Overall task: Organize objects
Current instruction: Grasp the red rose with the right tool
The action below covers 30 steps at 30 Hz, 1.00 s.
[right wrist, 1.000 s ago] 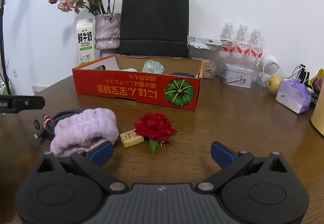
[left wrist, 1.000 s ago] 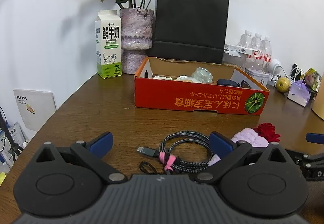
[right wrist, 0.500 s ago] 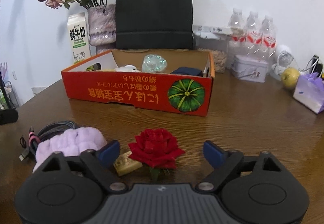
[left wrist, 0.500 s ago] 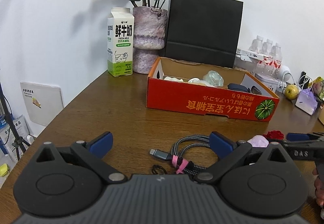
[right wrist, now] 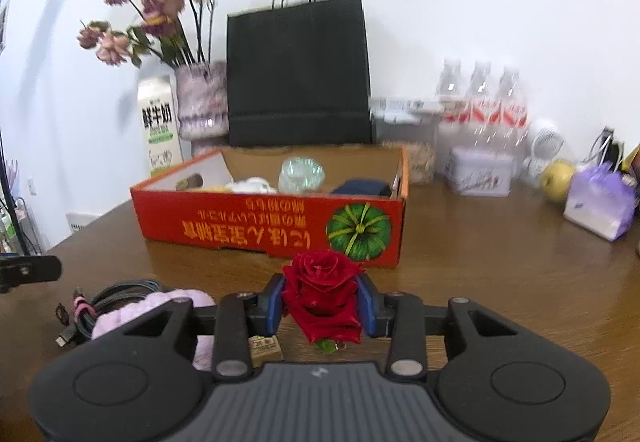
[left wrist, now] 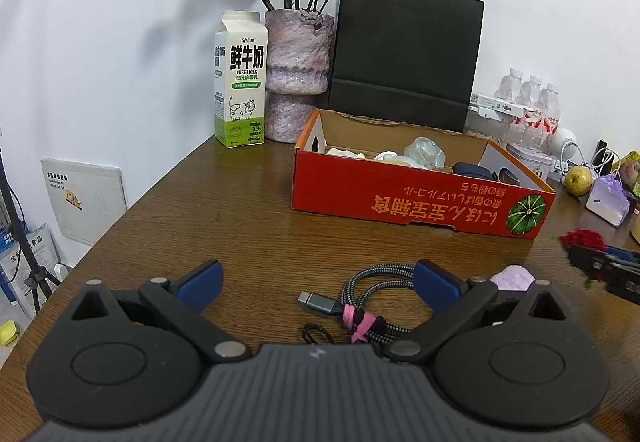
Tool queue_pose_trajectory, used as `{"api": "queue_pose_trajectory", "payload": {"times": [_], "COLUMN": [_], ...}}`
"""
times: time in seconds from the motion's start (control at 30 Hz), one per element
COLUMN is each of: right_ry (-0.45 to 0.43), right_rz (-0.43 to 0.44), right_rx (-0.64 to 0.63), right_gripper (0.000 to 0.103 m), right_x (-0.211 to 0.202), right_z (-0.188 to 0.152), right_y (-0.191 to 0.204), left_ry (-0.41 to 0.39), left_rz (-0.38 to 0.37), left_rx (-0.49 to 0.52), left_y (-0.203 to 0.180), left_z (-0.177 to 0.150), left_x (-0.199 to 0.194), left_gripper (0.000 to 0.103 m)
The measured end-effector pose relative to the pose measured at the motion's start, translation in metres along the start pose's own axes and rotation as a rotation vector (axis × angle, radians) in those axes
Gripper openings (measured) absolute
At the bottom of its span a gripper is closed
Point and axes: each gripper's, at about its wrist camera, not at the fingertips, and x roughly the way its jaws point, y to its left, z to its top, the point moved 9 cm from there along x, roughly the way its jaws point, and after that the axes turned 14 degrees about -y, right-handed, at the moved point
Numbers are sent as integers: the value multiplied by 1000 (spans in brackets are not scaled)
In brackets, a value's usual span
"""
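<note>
White wall backs a brown bench (right wrist: 500, 274) crowded with clutter. At left, the left gripper (left wrist: 316, 282) hangs wide open and empty over a coiled cable (left wrist: 372, 298). Further right, the right gripper (right wrist: 322, 304), spread wide a second ago, is closing its jaws on the red rose (right wrist: 322, 290), which now sits between the pads just in front of the red box (right wrist: 240, 226). Judging by this, the rose goes into the box next. Readable print: "FRESH MILK" on the milk carton (left wrist: 240, 82); upside-down Japanese lettering and a pumpkin picture on the box.
</note>
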Motion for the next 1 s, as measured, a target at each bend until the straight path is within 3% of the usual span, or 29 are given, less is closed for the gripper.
{"api": "queue_pose_trajectory", "payload": {"times": [0.4,0.8,1.0], "right_ry": [-40,-31,-32], "right_rz": [-1,-11,-9], "right_rx": [-85,-82,-83], "right_gripper": [36,36,36], "right_x": [-60,-59,-58], "right_z": [-5,-6,-6], "right_y": [8,5,6], "left_ry": [21,95,138], "left_rz": [-16,-57,-28], "left_rx": [20,73,82], "left_y": [-2,-10,-12], "left_z": [-6,-24,-30], "left_x": [-2,3,17], "left_gripper": [103,103,103]}}
